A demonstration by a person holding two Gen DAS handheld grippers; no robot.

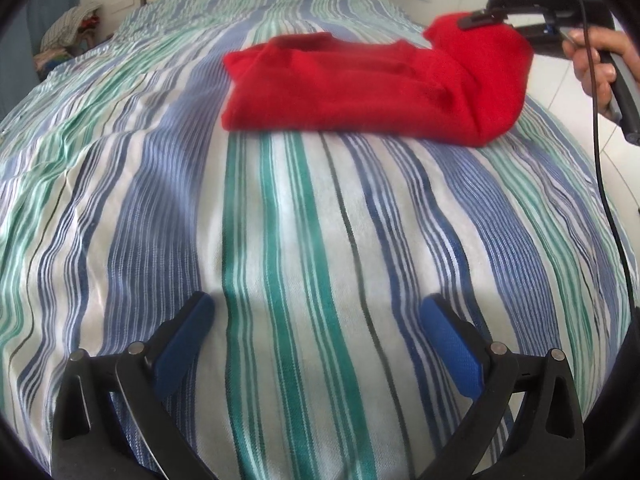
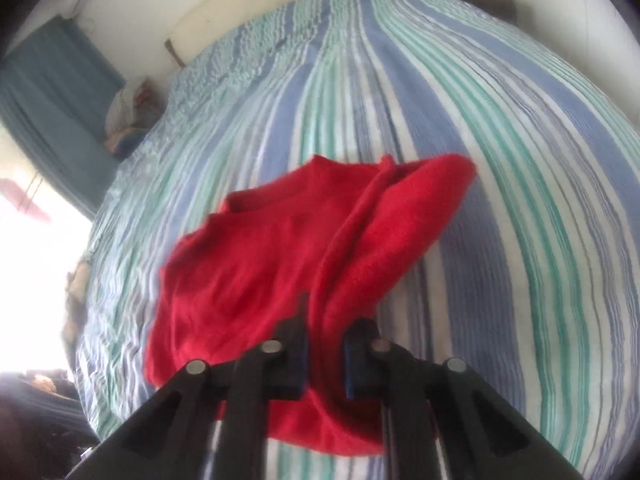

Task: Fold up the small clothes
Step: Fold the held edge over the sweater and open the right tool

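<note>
right tongs (image 2: 325, 354) grip one red garment (image 2: 256, 272); left tongs (image 1: 318, 322) empty.

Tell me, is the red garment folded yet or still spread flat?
Partly folded: the right hand-held gripper pinches one edge of the red garment, lifted above the rest.

Motion blur softens the red garment (image 2: 280, 264); the bedside pile (image 1: 68, 36) is unreadably small.
</note>
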